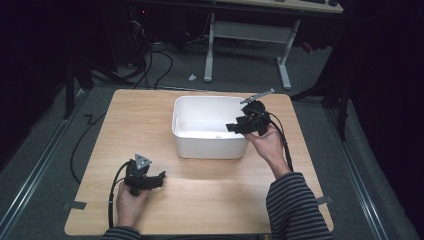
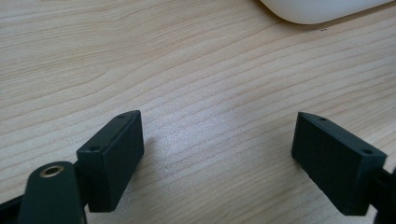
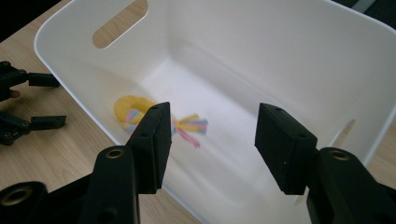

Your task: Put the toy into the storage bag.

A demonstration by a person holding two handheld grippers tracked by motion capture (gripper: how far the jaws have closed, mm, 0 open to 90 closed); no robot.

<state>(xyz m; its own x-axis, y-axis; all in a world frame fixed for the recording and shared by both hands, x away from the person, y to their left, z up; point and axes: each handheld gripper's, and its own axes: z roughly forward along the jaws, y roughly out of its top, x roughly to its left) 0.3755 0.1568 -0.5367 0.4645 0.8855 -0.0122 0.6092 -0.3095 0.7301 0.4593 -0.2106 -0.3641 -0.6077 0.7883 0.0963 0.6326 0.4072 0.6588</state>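
The right gripper hangs over the white bin, fingers spread (nothing between them), above a yellow rope toy; the left gripper rests on the counter, fingers also spread.

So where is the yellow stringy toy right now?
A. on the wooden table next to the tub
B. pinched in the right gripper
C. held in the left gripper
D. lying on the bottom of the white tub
D: the yellow toy lies on the floor of the white tub, beyond the right gripper, whose jaws stand apart with nothing between them.
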